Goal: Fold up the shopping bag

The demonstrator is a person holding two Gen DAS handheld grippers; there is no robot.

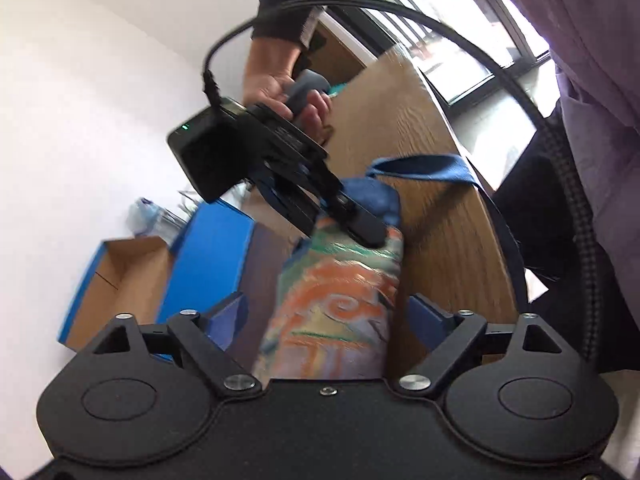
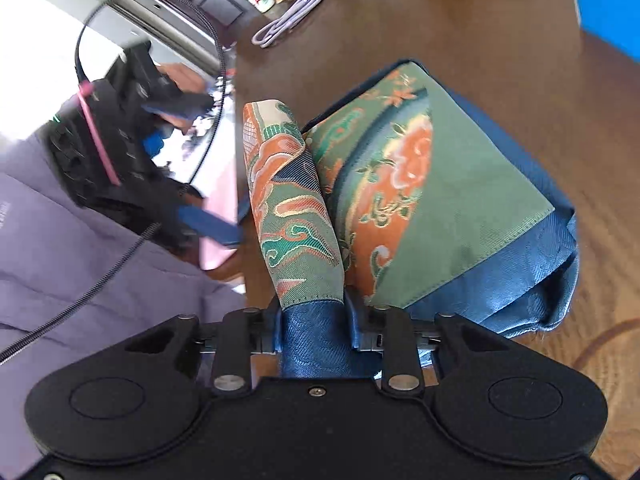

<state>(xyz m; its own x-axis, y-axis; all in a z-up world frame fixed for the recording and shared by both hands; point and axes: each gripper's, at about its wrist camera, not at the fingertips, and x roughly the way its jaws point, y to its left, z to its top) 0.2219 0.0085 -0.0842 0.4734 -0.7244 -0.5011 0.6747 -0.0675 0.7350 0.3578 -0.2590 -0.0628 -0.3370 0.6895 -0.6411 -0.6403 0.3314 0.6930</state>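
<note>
Jaws of the right gripper (image 2: 314,316) pinch the shopping bag (image 2: 440,200) mid-frame on the desk (image 2: 480,40), while the left gripper (image 1: 326,320) straddles it wide, so, judging by the lone grip, the raised fold could slip and spring loose.

So the shopping bag (image 2: 440,200) lies partly folded on the counter (image 2: 500,40), one flap of it lifted between the jaws of the right hand-held gripper (image 2: 314,320). The left hand-held gripper (image 2: 192,160) sits off to the left past the counter edge, apart from the bag. A coiled cord (image 2: 288,20) lies farther back on the counter, and an open box (image 1: 120,280) sits beyond the bag's far side.
</note>
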